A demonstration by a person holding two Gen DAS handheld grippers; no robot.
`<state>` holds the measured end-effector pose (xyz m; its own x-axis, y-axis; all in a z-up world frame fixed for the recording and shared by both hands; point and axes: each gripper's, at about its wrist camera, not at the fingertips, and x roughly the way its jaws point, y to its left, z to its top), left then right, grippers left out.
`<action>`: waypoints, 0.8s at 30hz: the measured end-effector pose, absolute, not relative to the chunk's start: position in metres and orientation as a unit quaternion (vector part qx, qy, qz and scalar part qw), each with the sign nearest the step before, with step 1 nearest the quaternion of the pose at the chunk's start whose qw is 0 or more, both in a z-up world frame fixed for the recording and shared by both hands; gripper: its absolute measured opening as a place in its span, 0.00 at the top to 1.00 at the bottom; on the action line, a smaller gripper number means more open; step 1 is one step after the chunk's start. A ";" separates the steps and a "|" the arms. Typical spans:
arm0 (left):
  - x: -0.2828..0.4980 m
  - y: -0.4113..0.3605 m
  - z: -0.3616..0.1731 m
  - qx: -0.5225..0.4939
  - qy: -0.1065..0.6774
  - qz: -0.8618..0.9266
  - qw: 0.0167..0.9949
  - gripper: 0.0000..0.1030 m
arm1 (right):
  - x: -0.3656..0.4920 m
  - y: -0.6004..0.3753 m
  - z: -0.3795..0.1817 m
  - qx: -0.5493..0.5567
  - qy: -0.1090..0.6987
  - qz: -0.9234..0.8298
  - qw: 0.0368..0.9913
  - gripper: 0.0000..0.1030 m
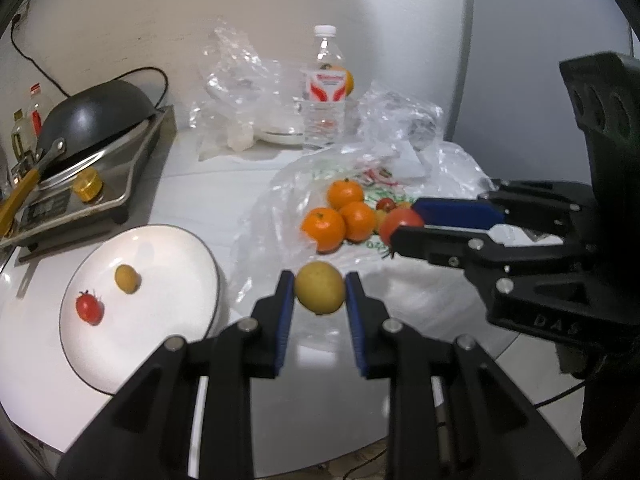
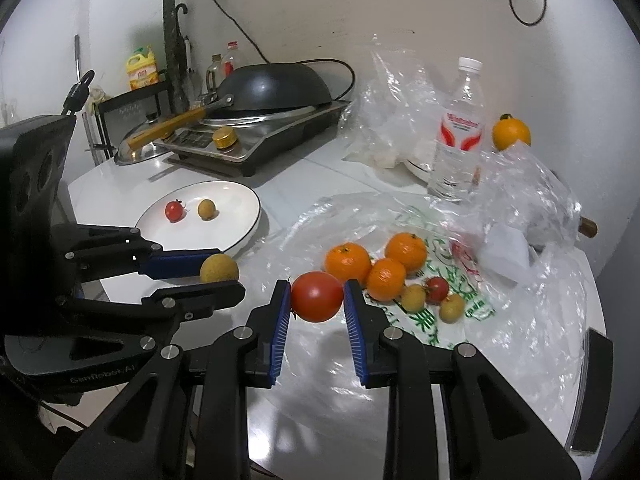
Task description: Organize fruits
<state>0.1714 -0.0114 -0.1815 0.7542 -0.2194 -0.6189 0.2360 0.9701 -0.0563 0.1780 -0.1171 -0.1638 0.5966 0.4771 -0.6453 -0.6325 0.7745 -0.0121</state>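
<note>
**A:** What do the two tools hold, and where, measured from the white plate [image 2: 240,236]?

**B:** The left tool [image 1: 319,292] pinches a yellow-brown round fruit [image 1: 320,287] just right of the plate. The right tool [image 2: 317,299] pinches a red tomato [image 2: 317,296], farther right, above the clear plastic bag [image 2: 520,320]. The plate already carries one small tomato [image 2: 175,211] and one small yellow fruit [image 2: 207,209].

**A:** How should the step go?

**B:** I'd carry each fruit over bare plate beside its match, lower it close, then release so neither rolls.

**B:** Three oranges [image 2: 380,264] lie right of the plate on the bag. Another orange [image 2: 511,132] sits far right, half-hidden by crumpled plastic. The bench edge is cut off.
</note>
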 end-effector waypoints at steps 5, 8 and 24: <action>0.171 0.007 -0.183 0.005 0.327 -0.113 0.938 0.75 | 0.181 -0.098 -0.166 -0.129 0.324 0.322 0.880 0.72; 0.170 0.017 -0.184 0.002 0.326 -0.107 0.939 0.75 | 0.182 -0.086 -0.169 -0.136 0.327 0.328 0.876 0.72; 0.171 0.066 -0.192 -0.011 0.328 -0.079 0.941 0.75 | 0.189 -0.033 -0.177 -0.159 0.331 0.359 0.858 0.72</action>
<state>0.1712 0.0661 -0.1919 0.7730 -0.1547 -0.6152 0.1409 0.9875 -0.0713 0.1888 -0.0325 -0.1769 0.5236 0.5106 -0.6820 -0.7207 0.6924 -0.0349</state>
